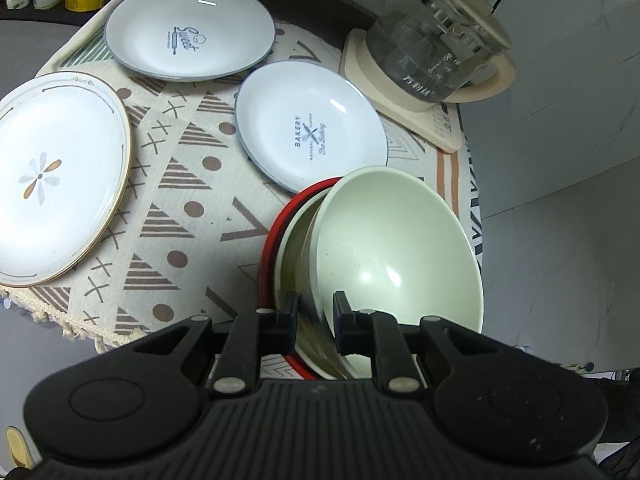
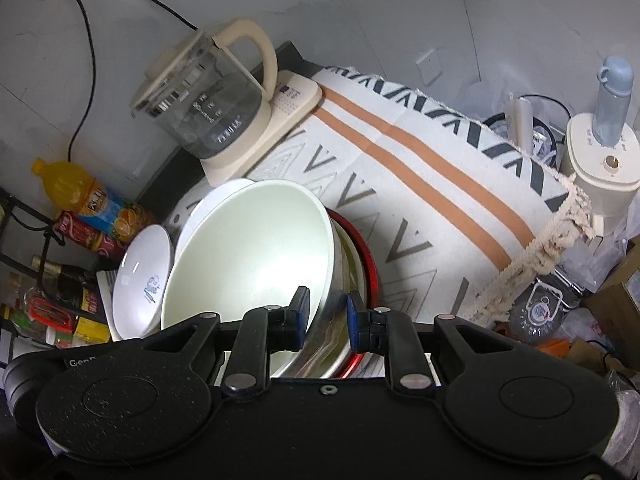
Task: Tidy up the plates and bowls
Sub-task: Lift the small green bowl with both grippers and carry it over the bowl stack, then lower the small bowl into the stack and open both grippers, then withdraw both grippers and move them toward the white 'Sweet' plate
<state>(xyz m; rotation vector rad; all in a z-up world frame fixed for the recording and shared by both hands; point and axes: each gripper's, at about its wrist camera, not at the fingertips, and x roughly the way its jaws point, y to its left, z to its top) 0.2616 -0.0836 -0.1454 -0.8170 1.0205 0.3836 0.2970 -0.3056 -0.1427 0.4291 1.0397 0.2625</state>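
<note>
Green and shiny, the top bowl (image 1: 396,248) sits tilted in a stack of bowls (image 1: 288,248) with a red one outermost. Your left gripper (image 1: 316,320) pinches the green bowl's rim, one finger inside and one outside. Your right gripper (image 2: 326,320) pinches the same bowl's (image 2: 248,256) wall from the other side. Both are nearly closed on it.

The bowls are nested, so that part looks mostly done. Ahead of your left gripper, three plates still lie apart: the flower plate (image 1: 60,176), the Sweet plate (image 1: 190,40) and the Bakery plate (image 1: 310,124).

You cannot see how many bowls are stacked. The grippers hide the stack's bottom.
</note>
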